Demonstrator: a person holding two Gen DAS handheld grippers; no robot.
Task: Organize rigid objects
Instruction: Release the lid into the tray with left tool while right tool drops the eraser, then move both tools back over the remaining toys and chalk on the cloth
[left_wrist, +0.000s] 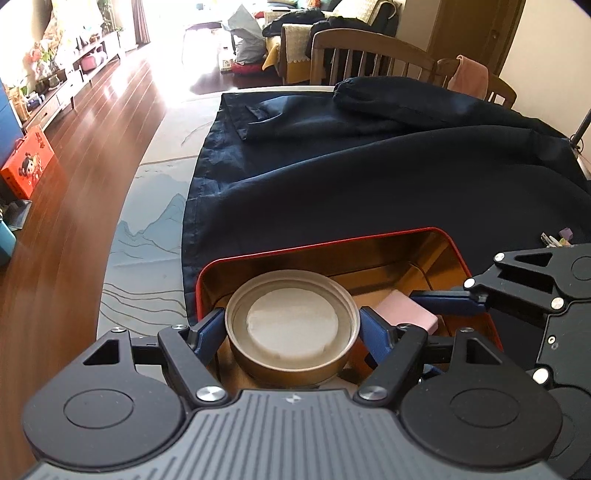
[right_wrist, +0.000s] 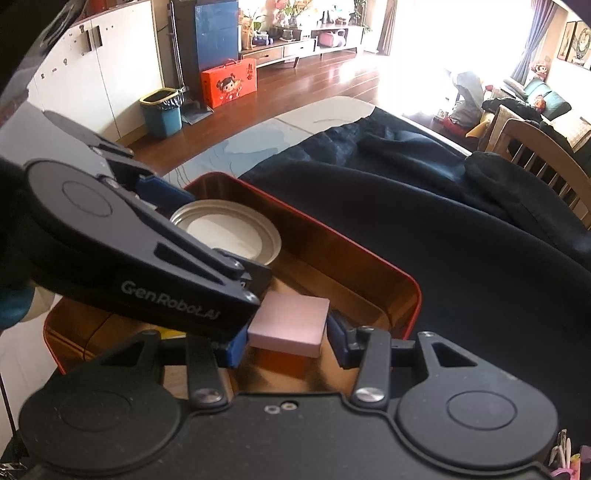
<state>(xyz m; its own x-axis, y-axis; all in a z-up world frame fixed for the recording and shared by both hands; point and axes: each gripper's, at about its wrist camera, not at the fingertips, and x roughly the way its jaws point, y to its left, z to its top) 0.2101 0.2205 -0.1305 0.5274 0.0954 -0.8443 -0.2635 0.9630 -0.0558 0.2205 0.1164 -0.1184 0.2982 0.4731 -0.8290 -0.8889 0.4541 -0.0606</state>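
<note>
At the left, the left gripper (left_wrist: 291, 328) has its blue pads closed on the sides of a round lid (left_wrist: 291, 325), holding it open side up inside the tin (left_wrist: 458, 254), toward the tin's nine o'clock end. Whether the lid already rests on the tin's floor I cannot tell; it looks low and close to it.

Just to its three o'clock, the right gripper (right_wrist: 286, 341) is clamped on a pink block (right_wrist: 290, 321), one pad on each short side, and the block hangs low over the middle of the tin, level. In the left wrist view the block (left_wrist: 410, 312) sits just beside the lid, the two near each other but apparently not touching.

The tin, red outside and gold within, lies on a dark cloth (left_wrist: 369, 177) spread over the table (left_wrist: 147, 229).

As I judge it, the sorting is well under way: two pieces are inside the tin's walls but neither has been let go. Further right, at the cloth's three o'clock edge, a few small bits (left_wrist: 557, 238) lie outside the tin, too small to name; they may be left to gather.
</note>
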